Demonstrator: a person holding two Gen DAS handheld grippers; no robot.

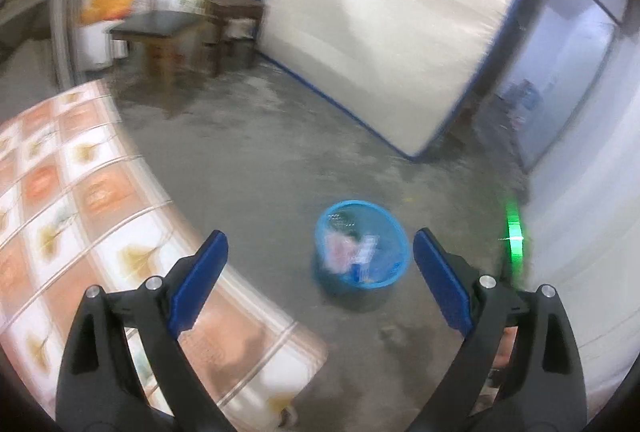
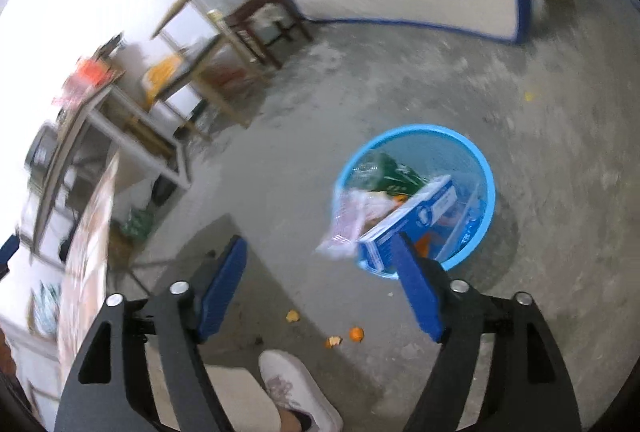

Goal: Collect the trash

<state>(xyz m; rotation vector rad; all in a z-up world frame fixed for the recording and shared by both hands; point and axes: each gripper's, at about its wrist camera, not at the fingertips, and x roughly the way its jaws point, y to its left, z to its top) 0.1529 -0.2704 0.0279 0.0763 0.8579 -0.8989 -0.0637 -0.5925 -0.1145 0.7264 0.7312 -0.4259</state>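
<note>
A blue plastic trash basket [image 1: 394, 232] stands on the concrete floor and holds wrappers and packaging. In the right wrist view the basket [image 2: 486, 187] holds a blue and white box [image 2: 416, 218], a clear plastic wrapper [image 2: 348, 228] hanging over its rim, and a green package [image 2: 394, 167]. My left gripper [image 1: 320, 268] is open and empty, high above the floor, with the basket seen between its fingers. My right gripper [image 2: 320, 280] is open and empty, just left of the basket. Orange peel bits [image 2: 340, 338] lie on the floor near it.
A table with a tiled orange and white cloth [image 1: 80, 216] is at the left. A mattress in plastic [image 1: 392, 19] leans on the far wall. Dark stools [image 1: 160, 31] and a metal shelf [image 2: 132, 135] stand at the back. A white shoe [image 2: 296, 388] is below.
</note>
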